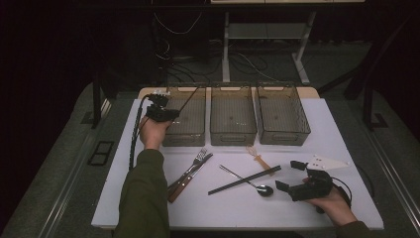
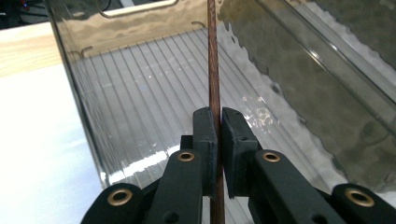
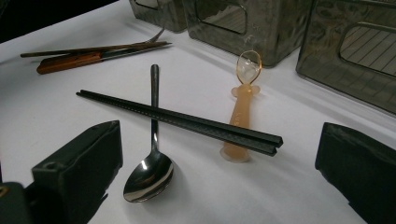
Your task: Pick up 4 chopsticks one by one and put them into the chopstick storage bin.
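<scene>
The sorting looks barely begun: all three smoky clear plastic bins appear empty. The left claw (image 2: 219,140) is clenched on a thin brown wooden chopstick (image 2: 214,70), poised over the leftmost bin (image 1: 197,135). Fork, knife, spoon and black chopsticks (image 1: 245,179) wait on the white surface (image 1: 223,208); the right claw (image 1: 292,174) rests released beside them.

Your high view looks forward and down over the white table (image 1: 317,124) from your near side. The left gripper view sits close, facing into the far-left bin (image 2: 140,70), also seen from above (image 1: 187,116). The right gripper view looks low across the near right, sharing the black chopsticks (image 3: 180,120) (image 1: 245,179) and spoon (image 3: 149,172) with the high view.
</scene>
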Action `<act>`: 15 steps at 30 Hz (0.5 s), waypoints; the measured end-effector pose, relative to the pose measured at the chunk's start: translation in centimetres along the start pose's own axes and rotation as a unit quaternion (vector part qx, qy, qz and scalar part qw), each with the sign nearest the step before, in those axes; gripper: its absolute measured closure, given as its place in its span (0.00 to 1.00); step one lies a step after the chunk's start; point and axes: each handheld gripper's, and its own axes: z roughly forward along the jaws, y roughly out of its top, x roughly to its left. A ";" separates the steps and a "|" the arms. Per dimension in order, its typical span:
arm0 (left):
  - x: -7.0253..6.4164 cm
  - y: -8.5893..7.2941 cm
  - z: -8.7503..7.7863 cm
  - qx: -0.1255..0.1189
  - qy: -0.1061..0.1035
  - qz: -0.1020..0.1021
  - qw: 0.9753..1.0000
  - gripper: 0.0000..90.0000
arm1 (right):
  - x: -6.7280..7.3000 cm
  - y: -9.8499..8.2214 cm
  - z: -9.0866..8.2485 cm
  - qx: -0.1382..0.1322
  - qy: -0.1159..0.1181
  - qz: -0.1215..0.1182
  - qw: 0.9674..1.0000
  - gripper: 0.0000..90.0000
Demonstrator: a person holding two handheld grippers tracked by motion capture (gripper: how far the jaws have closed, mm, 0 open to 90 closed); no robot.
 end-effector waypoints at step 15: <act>-0.3 0.2 -0.4 -0.021 -0.010 0.014 1.000 0.54 | 0.0 0.0 0.0 -0.001 0.000 0.001 1.000 0.01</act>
